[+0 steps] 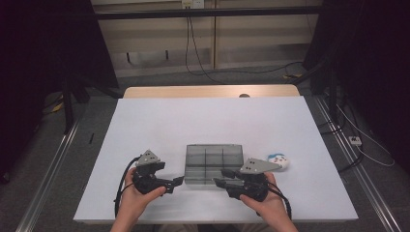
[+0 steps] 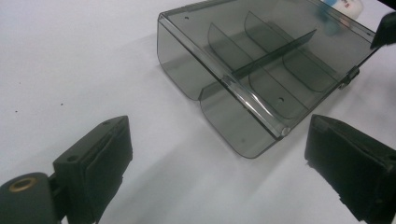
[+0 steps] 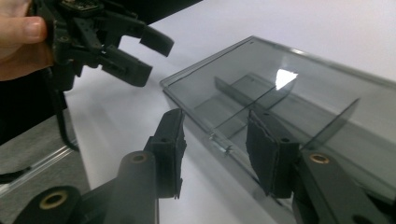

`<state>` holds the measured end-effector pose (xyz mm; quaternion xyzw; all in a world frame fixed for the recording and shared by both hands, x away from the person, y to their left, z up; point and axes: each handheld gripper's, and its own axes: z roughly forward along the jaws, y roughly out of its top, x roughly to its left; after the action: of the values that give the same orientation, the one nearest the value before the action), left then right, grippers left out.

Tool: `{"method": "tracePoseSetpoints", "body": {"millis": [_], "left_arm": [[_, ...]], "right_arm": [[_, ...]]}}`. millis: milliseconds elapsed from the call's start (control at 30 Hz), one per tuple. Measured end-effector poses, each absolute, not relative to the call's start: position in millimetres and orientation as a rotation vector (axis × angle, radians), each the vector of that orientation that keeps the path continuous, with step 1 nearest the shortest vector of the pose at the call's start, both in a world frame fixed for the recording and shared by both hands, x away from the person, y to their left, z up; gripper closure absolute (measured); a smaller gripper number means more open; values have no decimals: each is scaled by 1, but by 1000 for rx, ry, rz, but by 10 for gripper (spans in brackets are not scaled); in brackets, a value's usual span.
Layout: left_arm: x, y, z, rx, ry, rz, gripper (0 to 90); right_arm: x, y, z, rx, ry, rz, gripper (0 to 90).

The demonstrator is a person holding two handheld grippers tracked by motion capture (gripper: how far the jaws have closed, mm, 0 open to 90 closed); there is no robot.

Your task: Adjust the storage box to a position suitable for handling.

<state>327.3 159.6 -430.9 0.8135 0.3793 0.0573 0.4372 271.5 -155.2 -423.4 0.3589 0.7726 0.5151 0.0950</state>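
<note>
Two sets of jaws stand released. My right gripper [image 3: 215, 154] straddles the near front edge of the smoky compartment box [image 1: 214, 162]; my left gripper [image 2: 215, 154] is just beside its corner, apart. The box lies between them on the white table [image 1: 159, 121], long axis across, right nearer.

Left gripper [image 1: 178, 182] – fingers spread; right gripper [image 1: 218, 177] – fingers parted.

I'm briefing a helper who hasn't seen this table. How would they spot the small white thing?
On the white table, find the smoky grey divided box near the front edge. Just right of it, past the right tool, lies a small rounded white toy with blue markings, the one pale, soft-looking item there.
</note>
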Motion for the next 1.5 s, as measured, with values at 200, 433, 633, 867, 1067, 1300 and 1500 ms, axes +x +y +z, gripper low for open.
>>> {"method": "tracePoseSetpoints", "body": {"millis": [200, 433, 633, 867, 1067, 1300, 1500], "left_arm": [[328, 161, -433, 2038, 935, 138, 76], [331, 160, -432, 2025, 941, 139, 75], [333, 157, -432, 2042, 940, 148, 70], [333, 159, -432, 2040, 938, 144, 70], [335, 159, -432, 2040, 942, 145, 70], [334, 161, -431, 2038, 938, 144, 70], [334, 165, -430, 2030, 946, 159, 70]], "right_arm": [[270, -151, -426, 1028, 2328, 1543, 745], [268, -143, -434, 972, 2410, 1539, 900], [266, -143, -446, 965, 2461, 1486, 900], [271, -143, -456, 1004, 2457, 1437, 900], [276, -145, -459, 1018, 2440, 1416, 900], [279, -142, -461, 1013, 2441, 1399, 900], [280, -138, -461, 994, 2452, 1395, 900]]}}
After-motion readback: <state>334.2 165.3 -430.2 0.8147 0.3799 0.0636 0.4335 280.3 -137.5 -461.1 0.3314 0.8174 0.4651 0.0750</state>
